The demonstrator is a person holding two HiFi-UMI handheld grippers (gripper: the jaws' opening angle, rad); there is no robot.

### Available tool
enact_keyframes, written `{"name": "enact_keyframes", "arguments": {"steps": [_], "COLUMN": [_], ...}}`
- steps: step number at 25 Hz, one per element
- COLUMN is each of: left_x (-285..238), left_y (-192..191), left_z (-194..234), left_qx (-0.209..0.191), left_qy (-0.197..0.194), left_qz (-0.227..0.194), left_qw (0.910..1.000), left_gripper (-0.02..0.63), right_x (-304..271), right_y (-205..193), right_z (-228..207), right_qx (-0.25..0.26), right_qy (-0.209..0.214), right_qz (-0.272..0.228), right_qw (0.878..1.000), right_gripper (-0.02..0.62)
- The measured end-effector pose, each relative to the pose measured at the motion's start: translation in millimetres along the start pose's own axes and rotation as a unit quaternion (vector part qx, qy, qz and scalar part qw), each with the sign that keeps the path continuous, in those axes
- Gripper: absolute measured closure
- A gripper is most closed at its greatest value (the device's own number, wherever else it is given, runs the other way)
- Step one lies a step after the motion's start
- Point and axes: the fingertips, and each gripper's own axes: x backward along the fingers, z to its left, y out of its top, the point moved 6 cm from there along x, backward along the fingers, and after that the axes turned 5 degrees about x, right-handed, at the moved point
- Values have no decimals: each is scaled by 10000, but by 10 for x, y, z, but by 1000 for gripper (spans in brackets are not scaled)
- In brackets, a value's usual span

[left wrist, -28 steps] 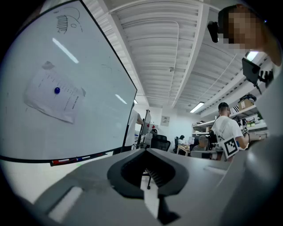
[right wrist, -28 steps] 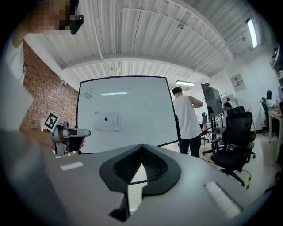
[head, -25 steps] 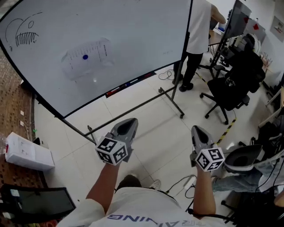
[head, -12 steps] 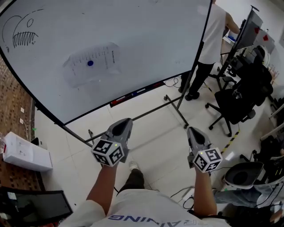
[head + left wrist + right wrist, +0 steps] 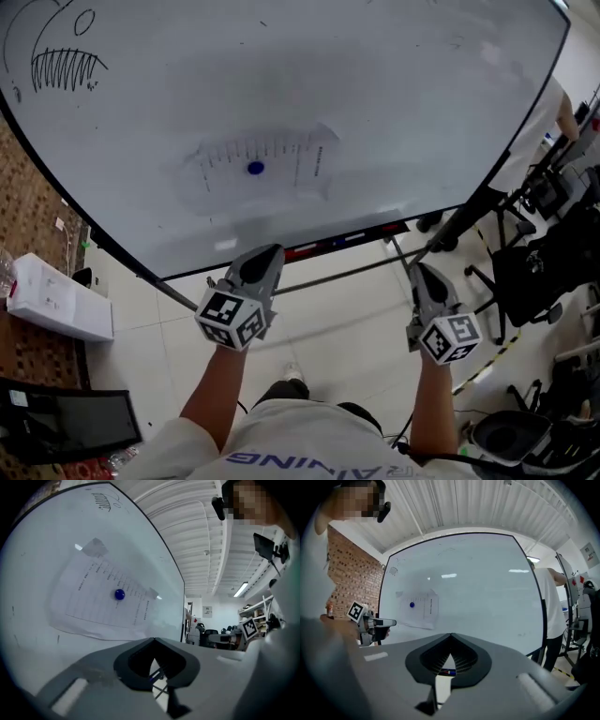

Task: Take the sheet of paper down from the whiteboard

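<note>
Grey plastic on both sides: my left tongs (image 5: 265, 253) and right tongs (image 5: 421, 272) are each pressed fully together, tips meeting, with nothing between them. I note both held level and well apart from each other. They point toward the whiteboard (image 5: 403, 103) and do not touch it.

Beneath them lies pale tiled floor (image 5: 347, 319), crossed by the dark bar of the board's stand (image 5: 356, 274). A white box (image 5: 56, 302) sits at the left and a black office chair (image 5: 544, 267) at the right.

Along the board's lower edge runs a tray (image 5: 349, 240) carrying what look like red and blue markers. Higher up, the sheet of paper (image 5: 295, 164) hangs on the board near its middle, pinned by one round blue magnet (image 5: 255, 169) at the sheet's centre. Its corners curl off the surface. The sheet carries printed lines, too small to read.

A scribbled drawing (image 5: 66, 66) occupies the board's upper left corner. A person in a white top (image 5: 544, 122) stands past the board's right edge.
</note>
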Motion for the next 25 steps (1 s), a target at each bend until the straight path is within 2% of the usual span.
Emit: {"name": "enact_keyframes", "arguments": {"steps": [3, 8, 12, 20, 25], "left_x": [7, -14, -8, -96, -138], "left_y": [108, 144, 203, 339, 436], "left_z": [283, 483, 567, 439, 422], "left_qx": [39, 111, 81, 77, -122], "left_qy": [205, 437, 828, 1565, 1846], "left_qz": [-77, -122, -245, -542, -612], "left_qw": [9998, 9989, 9962, 9862, 9808], "left_gripper": [603, 603, 603, 604, 604], "right_x": [-388, -794, -1158, -1696, -1900], "right_y": [88, 128, 169, 370, 481], "right_z": [16, -17, -53, -187, -127], "right_qx": [16, 3, 16, 75, 51], "right_qy": [154, 430, 881, 1793, 2140], "right_qz": [-36, 4, -36, -195, -326], "right_qw": [9999, 9991, 9961, 9836, 9763], "right_gripper": [592, 592, 592, 592, 592]}}
